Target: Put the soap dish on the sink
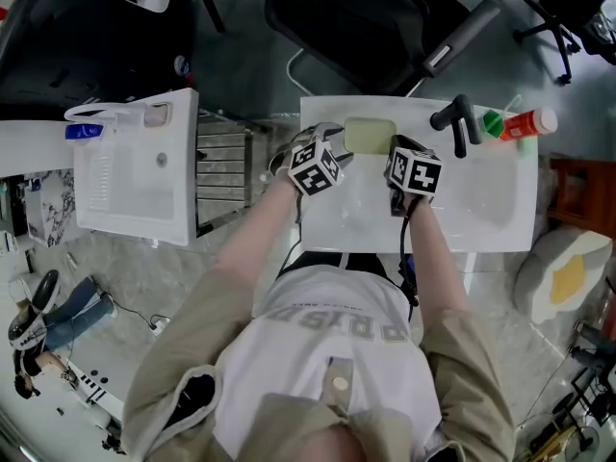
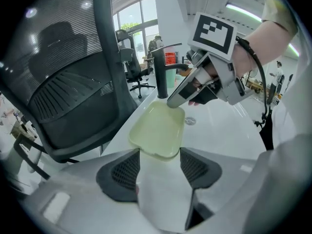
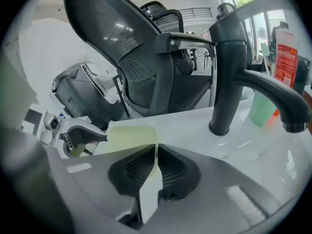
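Note:
The pale yellow-green soap dish [image 1: 370, 135] is at the back ledge of the white sink [image 1: 481, 221], left of the black faucet [image 1: 460, 121]. My left gripper [image 1: 325, 150] comes in from the left. In the left gripper view its wide-set jaws [image 2: 160, 152] touch both sides of the soap dish [image 2: 158, 129] at its near end. My right gripper [image 1: 397, 154] is shut on the rim at the dish's opposite end [image 2: 176, 100]. In the right gripper view a thin pale edge of the dish [image 3: 127, 136] runs between the shut jaws [image 3: 156, 149]. Whether the dish rests on the ledge I cannot tell.
A green cup [image 1: 493, 123] and a red bottle [image 1: 527, 123] stand right of the faucet. Black office chairs [image 1: 366, 17] stand just behind the sink. A second white sink [image 1: 135, 171] and a metal rack [image 1: 223, 166] are to the left.

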